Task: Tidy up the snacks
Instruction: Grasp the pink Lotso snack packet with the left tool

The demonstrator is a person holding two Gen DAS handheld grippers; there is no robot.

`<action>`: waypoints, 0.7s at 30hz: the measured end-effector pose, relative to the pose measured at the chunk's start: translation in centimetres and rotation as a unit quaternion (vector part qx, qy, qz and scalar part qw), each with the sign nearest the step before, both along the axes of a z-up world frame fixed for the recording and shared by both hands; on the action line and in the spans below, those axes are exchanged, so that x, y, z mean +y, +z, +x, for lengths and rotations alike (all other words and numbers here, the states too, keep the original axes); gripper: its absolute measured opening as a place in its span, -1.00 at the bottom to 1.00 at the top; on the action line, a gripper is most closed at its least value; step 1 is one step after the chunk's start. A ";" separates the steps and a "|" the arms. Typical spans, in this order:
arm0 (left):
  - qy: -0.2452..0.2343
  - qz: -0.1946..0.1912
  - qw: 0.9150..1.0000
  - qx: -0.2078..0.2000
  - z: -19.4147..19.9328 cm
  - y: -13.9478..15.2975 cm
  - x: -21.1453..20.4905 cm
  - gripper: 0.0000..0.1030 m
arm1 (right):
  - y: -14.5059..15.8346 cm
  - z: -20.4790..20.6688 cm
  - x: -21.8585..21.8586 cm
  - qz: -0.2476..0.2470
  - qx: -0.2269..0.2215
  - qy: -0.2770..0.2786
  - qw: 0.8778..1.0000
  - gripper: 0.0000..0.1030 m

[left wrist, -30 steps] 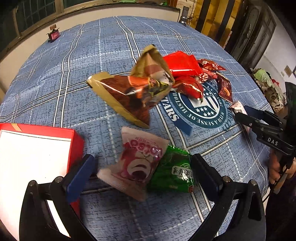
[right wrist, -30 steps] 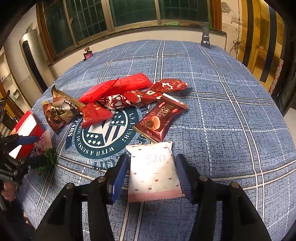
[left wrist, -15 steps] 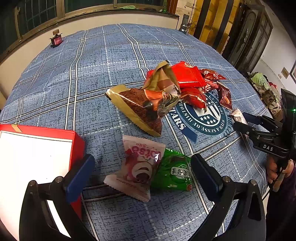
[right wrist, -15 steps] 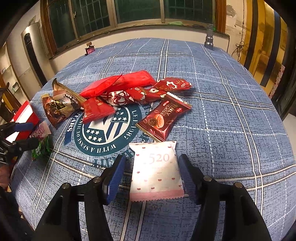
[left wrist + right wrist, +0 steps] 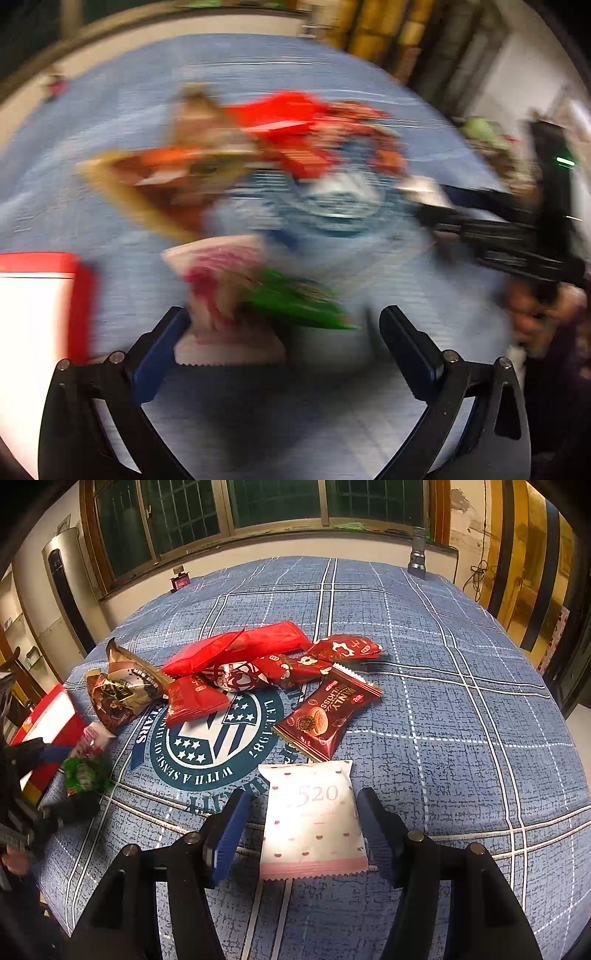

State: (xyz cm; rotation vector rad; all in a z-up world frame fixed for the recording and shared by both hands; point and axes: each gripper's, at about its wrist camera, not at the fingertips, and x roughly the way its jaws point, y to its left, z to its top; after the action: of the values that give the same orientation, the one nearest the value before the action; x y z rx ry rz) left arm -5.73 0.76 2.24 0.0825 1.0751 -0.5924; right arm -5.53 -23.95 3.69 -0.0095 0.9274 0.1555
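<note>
My right gripper (image 5: 303, 795) is open, and a white and pink "520" packet (image 5: 310, 816) lies flat on the cloth between its fingers, with a gap on each side. Beyond it lie a dark red almond packet (image 5: 325, 716), several red packets (image 5: 236, 650) and a crumpled brown bag (image 5: 118, 690). The left wrist view is smeared by motion. My left gripper (image 5: 284, 314) is wide open over a pink packet (image 5: 221, 291) and a green packet (image 5: 295, 299); the pink one sits against the left finger. A red box (image 5: 40, 258) with a white inside stands at the left.
The blue checked tablecloth (image 5: 443, 686) with a round emblem covers the table. A small red object (image 5: 179, 581) and a grey cylinder (image 5: 417, 559) stand at the far edge. A person's hand (image 5: 535, 314) holds the right gripper at the table's right edge.
The right fingers have spread wider around the white packet, which stays put. The left gripper has moved quickly; the pink and green packets now sit closer between its fingers.
</note>
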 end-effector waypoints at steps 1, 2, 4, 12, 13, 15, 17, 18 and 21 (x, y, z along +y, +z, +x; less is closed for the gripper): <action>0.000 0.007 1.000 -0.010 -0.3 0.3 -0.5 1.00 | 0.0 0.0 0.0 0.001 0.000 0.001 1.000 0.26; 0.007 0.023 0.999 -0.030 -0.5 0.7 -0.8 1.00 | 0.0 0.0 0.0 0.002 0.000 0.001 1.000 0.27; 0.030 0.040 0.997 -0.051 -0.3 1.2 -0.1 1.00 | 0.0 0.0 0.0 0.002 0.000 0.001 1.000 0.27; 0.125 0.000 0.992 -0.013 1.1 1.7 3.9 1.00 | 0.0 -0.1 0.0 0.003 -0.001 0.001 1.000 0.28; 0.120 -0.002 0.993 -0.010 1.1 1.6 3.7 1.00 | 0.0 -0.1 0.0 0.004 -0.001 0.001 1.000 0.28; 0.127 0.010 0.992 -0.003 1.3 1.1 3.4 1.00 | 0.0 -0.1 0.0 0.006 -0.001 0.001 1.000 0.28; 0.142 0.011 0.990 0.003 1.9 0.6 3.1 1.00 | 0.0 -0.1 0.0 0.006 -0.001 0.001 1.000 0.28; 0.162 0.010 0.987 0.010 2.4 0.3 3.4 0.99 | 0.0 -0.1 0.0 0.006 -0.001 0.001 1.000 0.29; 0.195 0.008 0.981 0.024 3.3 -0.1 3.5 0.97 | 0.0 -0.1 0.0 0.006 -0.001 0.001 1.000 0.29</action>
State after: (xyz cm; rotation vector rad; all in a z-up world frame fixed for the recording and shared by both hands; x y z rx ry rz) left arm -2.44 4.22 2.10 -0.1279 1.1063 -0.2329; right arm -5.59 -23.99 3.70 0.0003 0.9243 0.1635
